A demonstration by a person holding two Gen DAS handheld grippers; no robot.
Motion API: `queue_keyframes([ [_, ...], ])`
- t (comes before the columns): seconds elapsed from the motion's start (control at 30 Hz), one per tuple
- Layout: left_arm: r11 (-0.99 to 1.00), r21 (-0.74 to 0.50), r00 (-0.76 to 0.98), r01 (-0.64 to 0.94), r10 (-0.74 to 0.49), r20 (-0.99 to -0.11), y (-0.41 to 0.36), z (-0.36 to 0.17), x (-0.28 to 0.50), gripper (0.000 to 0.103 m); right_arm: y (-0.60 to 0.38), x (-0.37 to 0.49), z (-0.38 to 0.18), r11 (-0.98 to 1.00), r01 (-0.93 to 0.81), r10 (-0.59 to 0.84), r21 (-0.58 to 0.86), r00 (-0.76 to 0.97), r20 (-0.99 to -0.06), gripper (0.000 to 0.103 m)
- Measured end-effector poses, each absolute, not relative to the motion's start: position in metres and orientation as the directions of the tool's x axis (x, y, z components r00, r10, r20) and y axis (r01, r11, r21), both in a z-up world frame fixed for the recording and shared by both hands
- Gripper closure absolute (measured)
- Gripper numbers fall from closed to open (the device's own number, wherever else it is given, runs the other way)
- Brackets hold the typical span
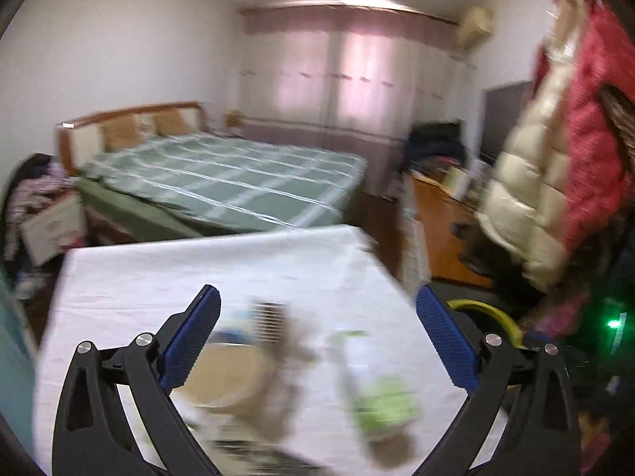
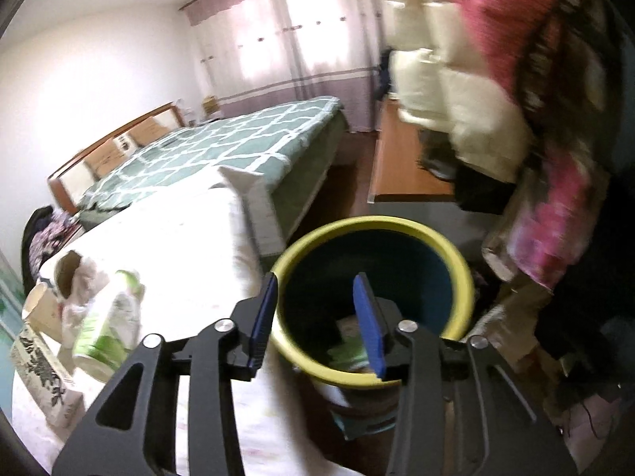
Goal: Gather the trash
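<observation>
the right gripper (image 2: pixel 315 317) is hanging empty, part-open over the yellow-rimmed bin (image 2: pixel 373 301). the left gripper (image 1: pixel 317 337), spread wide and empty, is facing the green-and-white bottle (image 1: pixel 377 388) beside that bin; center it before clamping.

On the counter (image 2: pixel 190 246), at its left end: a paper cup (image 2: pixel 39 309), a crumpled wrapper (image 2: pixel 85 277), a tipped plastic bottle (image 2: pixel 107 329), a carton (image 2: pixel 39 377) nearest. Just off the counter's right edge, on the floor: a bin (image 2: pixel 464 277), scraps inside. Behind the counter, a bed (image 2: pixel 222 142); right of the bed, a low cabinet (image 2: pixel 401 170), hanging coats (image 2: pixel 496 79) above.
</observation>
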State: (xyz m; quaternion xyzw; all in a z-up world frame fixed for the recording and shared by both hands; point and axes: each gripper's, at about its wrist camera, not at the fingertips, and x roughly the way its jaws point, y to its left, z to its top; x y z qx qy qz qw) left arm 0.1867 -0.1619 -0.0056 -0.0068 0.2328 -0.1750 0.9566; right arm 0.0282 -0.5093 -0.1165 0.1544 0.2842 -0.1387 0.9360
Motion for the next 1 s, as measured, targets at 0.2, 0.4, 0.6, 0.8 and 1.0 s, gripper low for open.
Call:
queue_keyframes([
  [0.2,0.995,-0.069,0.893,0.066,-0.089,-0.441,-0.057,-0.028,0.209,0.006,-0.455,0.072,-0.103,0.953,0.217,-0.061,0.211,0.822,-0.566,0.063],
  [0.4,0.993,-0.068,0.887,-0.098,0.057,-0.458,0.01,-0.062,0.231,0.005,-0.394,0.11,-0.086,0.979,0.076,0.044,0.19,0.829,-0.557,0.063],
  [0.6,0.981,-0.086,0.86,-0.172,0.107,-0.499,0.041,-0.087,0.24,0.006,-0.333,0.133,-0.081,0.983,-0.086,0.165,0.163,0.798,-0.579,0.063],
  [0.8,0.971,-0.096,0.86,-0.218,0.145,-0.489,0.049,-0.093,0.237,0.005,-0.281,0.15,-0.106,0.97,-0.216,0.231,0.107,0.7,-0.675,0.064],
  [1.0,0.97,-0.101,0.86,-0.223,0.147,-0.489,0.047,-0.094,0.235,0.006,-0.26,0.161,-0.126,0.961,-0.267,0.23,0.069,0.638,-0.735,0.064],
])
